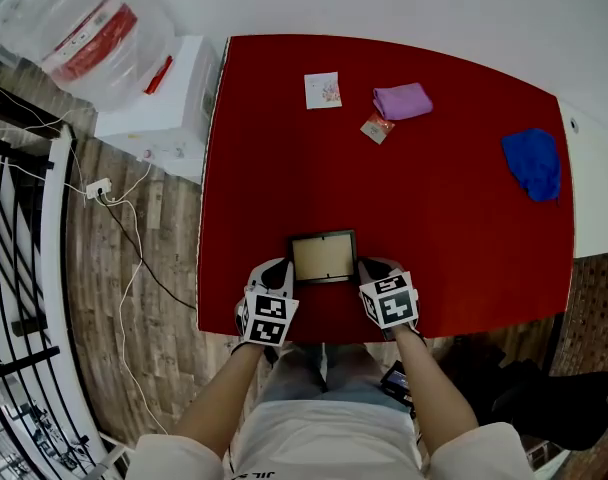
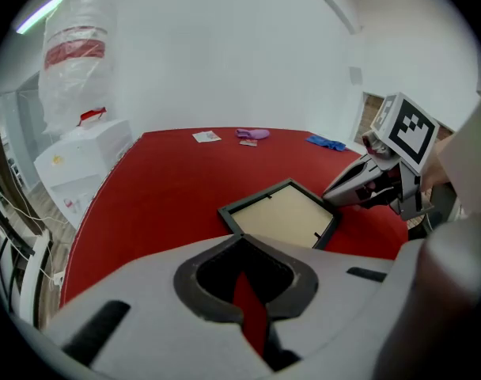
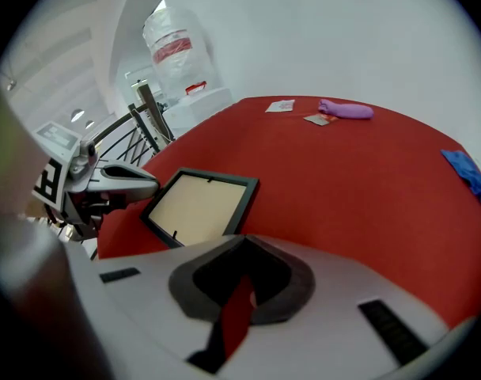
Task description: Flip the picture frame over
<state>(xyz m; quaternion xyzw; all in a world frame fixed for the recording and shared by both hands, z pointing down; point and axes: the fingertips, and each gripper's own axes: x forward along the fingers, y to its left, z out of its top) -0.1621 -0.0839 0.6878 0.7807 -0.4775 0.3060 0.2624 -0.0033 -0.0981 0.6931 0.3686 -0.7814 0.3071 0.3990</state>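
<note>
**Inspector:** Frame position?

**Operator:** I see the picture frame (image 1: 323,257) flat on the red table (image 1: 464,218), close to the near edge, between my tools; beige panel up, small tabs at the rim.

**Inspector:** Tool state?

**Operator:** Left gripper (image 1: 276,270) and right gripper (image 1: 370,269) are both closed to a slit, holding nothing; each sits just beside a short side.

**Inspector:** Handling?

**Operator:** I judge it light and rigid; possibly glazed, so fragile; I'd take the dark moulding at opposite edges, not the panel.

Bright even light, fisheye-warped edges
</note>
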